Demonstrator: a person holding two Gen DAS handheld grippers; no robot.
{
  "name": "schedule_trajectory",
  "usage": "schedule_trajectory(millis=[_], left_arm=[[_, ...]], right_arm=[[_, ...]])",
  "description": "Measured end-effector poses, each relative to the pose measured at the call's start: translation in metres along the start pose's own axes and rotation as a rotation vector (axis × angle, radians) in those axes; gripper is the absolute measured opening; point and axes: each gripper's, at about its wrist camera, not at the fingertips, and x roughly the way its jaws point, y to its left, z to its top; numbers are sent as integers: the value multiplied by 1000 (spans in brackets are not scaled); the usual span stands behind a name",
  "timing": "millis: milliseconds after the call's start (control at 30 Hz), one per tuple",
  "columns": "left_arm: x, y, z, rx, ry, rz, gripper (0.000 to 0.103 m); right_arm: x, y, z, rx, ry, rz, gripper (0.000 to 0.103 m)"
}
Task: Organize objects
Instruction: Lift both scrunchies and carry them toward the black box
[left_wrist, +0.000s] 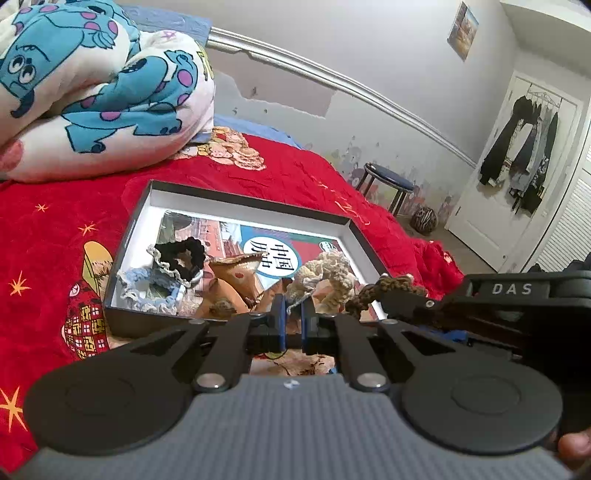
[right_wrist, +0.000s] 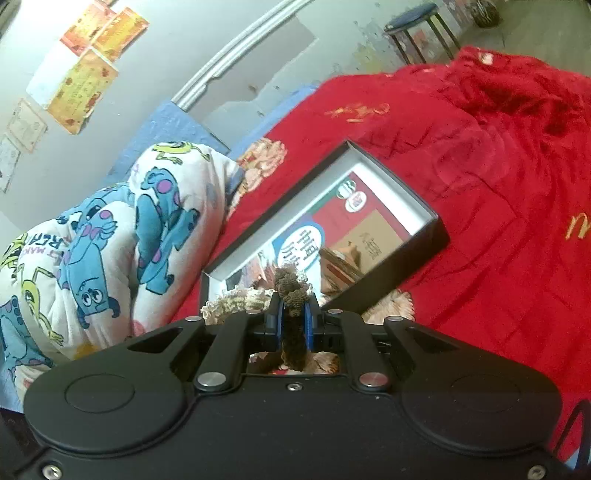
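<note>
Nearest the right wrist camera, a brown scrunchie (right_wrist: 292, 295) is clamped between the blue pads (right_wrist: 308, 325) of the right gripper (right_wrist: 294, 317), which is narrowed onto it; the scrunchie's long axis runs along the fingers, one end hanging below them and the other bunched beyond the tips. The box (right_wrist: 441, 230) lies directly ahead of this gripper and just beyond it, its near edge beside the fingertips, so the carried scrunchie is judged to be at the near right corner of the box, just above the rim. In the left wrist view the same brown scrunchie (left_wrist: 373, 295) is seen at the near right corner of the box (left_wrist: 125, 258), held by the right gripper (left_wrist: 402, 301). The left gripper (left_wrist: 293, 314) is nearly closed, with a narrow slot between its pads; a cream strand crosses the tips, but whether it is gripped cannot be told. A cream scrunchie (left_wrist: 328, 273) lies in the box just beyond the left fingertips. A black scrunchie (left_wrist: 181, 256) and a pale blue scrunchie (left_wrist: 147, 291) lie at the near left of the box on a printed book (left_wrist: 280, 251). The box rests on a red blanket (left_wrist: 55, 229). The brown scrunchie looks soft and crocheted and is expected to drop limply on release.
</note>
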Motion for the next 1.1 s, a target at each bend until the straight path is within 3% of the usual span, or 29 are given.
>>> schedule_trajectory(millis=[433,667,1100], left_arm=[[-4,0,5,-3,-24,9,10],[-6,-3,5,15,-34,-4,10],[-9,-2,10,5,-51,-16,10]], right_arm=[[-2,5,1,3,-20,72,12],[-3,-2,4,67,-26,147,12],[-5,1,4,71,-52,198,12]])
